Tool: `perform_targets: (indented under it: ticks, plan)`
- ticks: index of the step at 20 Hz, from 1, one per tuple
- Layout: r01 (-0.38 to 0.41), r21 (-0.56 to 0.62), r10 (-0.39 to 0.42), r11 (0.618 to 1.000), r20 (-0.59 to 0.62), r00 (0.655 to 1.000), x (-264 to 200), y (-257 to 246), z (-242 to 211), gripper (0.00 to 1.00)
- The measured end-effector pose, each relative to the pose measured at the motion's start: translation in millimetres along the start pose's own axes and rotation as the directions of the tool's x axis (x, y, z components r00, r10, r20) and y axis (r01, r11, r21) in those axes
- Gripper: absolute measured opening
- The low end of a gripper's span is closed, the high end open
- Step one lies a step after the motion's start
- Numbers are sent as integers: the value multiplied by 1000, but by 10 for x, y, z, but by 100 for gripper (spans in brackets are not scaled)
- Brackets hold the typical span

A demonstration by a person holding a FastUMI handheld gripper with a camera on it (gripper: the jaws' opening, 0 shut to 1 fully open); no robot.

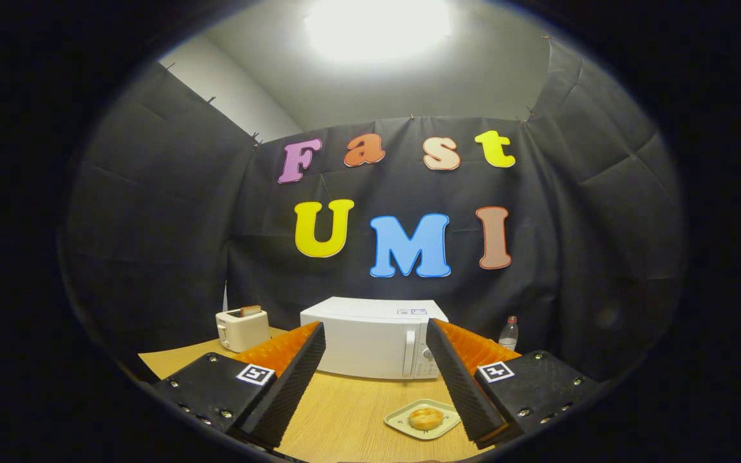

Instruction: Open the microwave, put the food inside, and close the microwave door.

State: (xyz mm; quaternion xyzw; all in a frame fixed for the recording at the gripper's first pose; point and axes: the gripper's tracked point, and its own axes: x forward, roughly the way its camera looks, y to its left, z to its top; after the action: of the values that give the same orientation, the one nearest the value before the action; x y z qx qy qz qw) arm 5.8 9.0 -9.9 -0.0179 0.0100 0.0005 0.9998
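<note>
Jaws (375, 360) stand spread wide with nothing between the pads, held above the bench (345, 411). Each finger is a black ribbed wedge with an orange backing, and each mount behind it carries a small square black-and-white marker. The left finger (287, 392) and right finger (464, 386) angle outward, framing the scene ahead.

Between the fingers, close to the right one and just inside it, a small pale tray (399, 426) lies flat on the wooden bench. On it rests the food (426, 418), a round golden-brown bun or pastry, sitting near the tray's middle. The right finger overlaps the tray's right edge in this view; whether they touch I cannot tell.

Beyond the tray, further along the bench and centred between the fingertips, stands the microwave (370, 341), white, with its door shut. Its handle (409, 352) runs upright near the right side of the door, and the control panel with a knob sits right of that, partly hidden by the right finger.

Left of the microwave, apart from it, stands a cream toaster (242, 329) with a slice of toast poking out of the top. Right of the microwave, past the right finger, a clear bottle (509, 333) stands upright near the bench's back edge.
</note>
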Motion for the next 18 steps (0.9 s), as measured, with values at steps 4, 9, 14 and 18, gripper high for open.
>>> perform_targets:
  ticks: [4, 9, 14, 18]
  plan:
    - [4, 1, -4, 1000, -14, 1000, 96, -16, -78, 99]
    - [-11, 8, 11, 1000, -20, 1000, 305, 1, -180, 99]
    - [18, -19, -18, 1000, -6, 1000, 613, -54, -330, 99]
    - [35, 29, -35, 999, 2, 999, 888, -98, -494, 99]
